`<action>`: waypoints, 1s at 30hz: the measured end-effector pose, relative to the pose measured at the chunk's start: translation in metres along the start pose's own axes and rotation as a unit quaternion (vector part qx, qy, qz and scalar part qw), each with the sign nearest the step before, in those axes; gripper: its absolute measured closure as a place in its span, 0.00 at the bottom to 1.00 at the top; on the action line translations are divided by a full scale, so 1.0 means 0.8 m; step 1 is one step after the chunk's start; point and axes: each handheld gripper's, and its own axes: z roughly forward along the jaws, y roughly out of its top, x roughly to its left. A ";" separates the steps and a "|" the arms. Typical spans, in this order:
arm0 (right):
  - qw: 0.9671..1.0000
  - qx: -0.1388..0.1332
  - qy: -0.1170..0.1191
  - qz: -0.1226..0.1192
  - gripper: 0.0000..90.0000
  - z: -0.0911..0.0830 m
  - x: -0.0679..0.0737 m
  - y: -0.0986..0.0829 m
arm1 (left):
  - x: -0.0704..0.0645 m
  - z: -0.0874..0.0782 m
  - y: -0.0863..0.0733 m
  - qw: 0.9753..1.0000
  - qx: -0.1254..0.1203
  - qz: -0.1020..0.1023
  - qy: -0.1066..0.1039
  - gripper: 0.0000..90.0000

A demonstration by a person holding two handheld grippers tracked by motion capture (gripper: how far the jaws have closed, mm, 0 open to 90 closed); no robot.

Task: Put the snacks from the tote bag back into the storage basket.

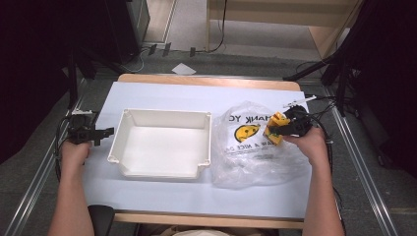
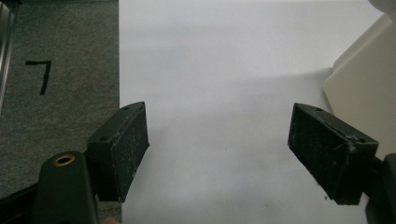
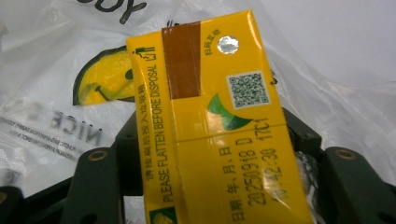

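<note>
A: High view. What is noted at the right?

B: The right gripper [image 1: 287, 129] is seen at about 3 o'clock on the worktop [image 1: 162, 93], held in the right hand [image 1: 311, 141]. A yellow carton [image 1: 275, 129] is gripped between its jaws, over the upper right part of a clear plastic bag [image 1: 248, 147] printed with a yellow smiley face.

A: And the left?

B: The left gripper [image 1: 93, 132] is held in the left hand [image 1: 74, 152] at 9 o'clock, at the worktop's left edge, pointed toward 3 o'clock. A white tray [image 1: 129, 129] is set at the centre, just beside the jaws; the bag touches the tray's right rim.

A: Left gripper view?

B: The jaws are recorded wide apart, with nothing between them. White worktop [image 2: 219, 70] is seen below them, grey carpet [image 2: 70, 46] with a black mark at 9 to 10 o'clock, and a corner of the tray [image 2: 364, 93] at 3 o'clock.

A: Right gripper view?

B: The carton [image 3: 219, 121] is clamped between the jaws by its lower part, its top tilted toward 12 o'clock. A brown strip, a QR code, a foil straw hole and the words "PLEASE FLATTEN BEFORE DISPOSAL" are read on it. The bag [image 3: 56, 84] is seen behind it, from 9 to 3 o'clock.
</note>
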 end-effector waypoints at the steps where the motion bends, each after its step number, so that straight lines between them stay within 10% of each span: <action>1: 1.000 0.000 -0.001 -0.001 0.50 0.001 0.001 0.000 | 0.000 0.000 0.000 1.000 0.000 0.000 0.000 0.24; 30: 1.000 -0.015 0.002 0.004 0.56 0.001 0.001 -0.002 | 0.001 -0.001 0.001 1.000 -0.003 0.000 0.002 0.24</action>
